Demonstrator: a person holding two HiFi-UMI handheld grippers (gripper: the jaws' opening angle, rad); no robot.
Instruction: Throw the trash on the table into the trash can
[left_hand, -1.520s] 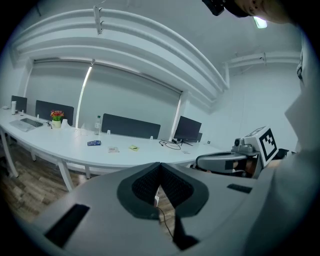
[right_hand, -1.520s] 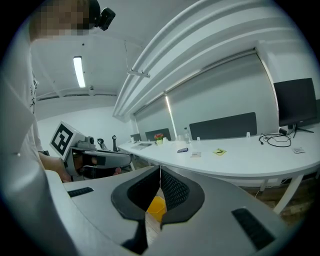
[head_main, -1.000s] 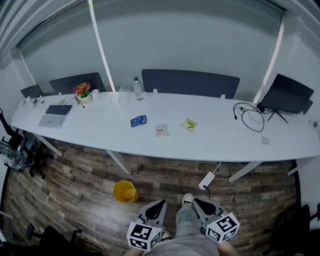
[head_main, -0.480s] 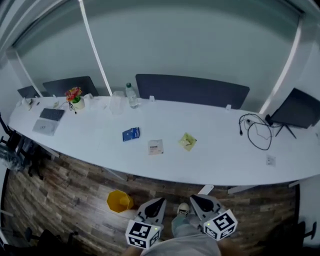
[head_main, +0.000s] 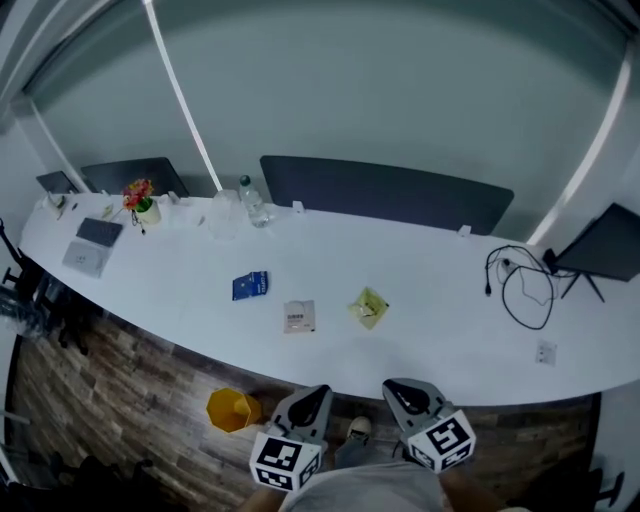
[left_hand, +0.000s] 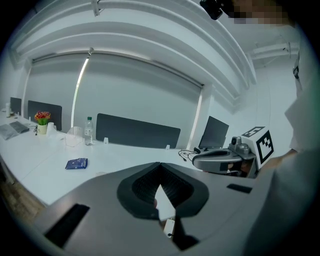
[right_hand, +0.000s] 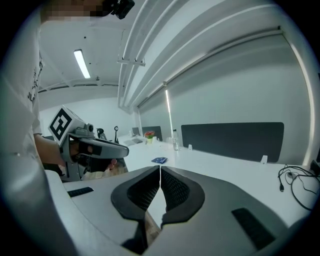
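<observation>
Head view: shut and empty, my left gripper (head_main: 316, 395) and right gripper (head_main: 395, 386) must open before reaching centre-frame white packet (head_main: 299, 316).

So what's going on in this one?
A person stands at a white table, holding the left hand-held gripper and the right hand-held gripper at its near edge, both shut and empty. Nothing is picked up yet: a blue packet, a white packet and a yellow-green wrapper lie on the table, and the yellow trash can sits on the floor.
</observation>
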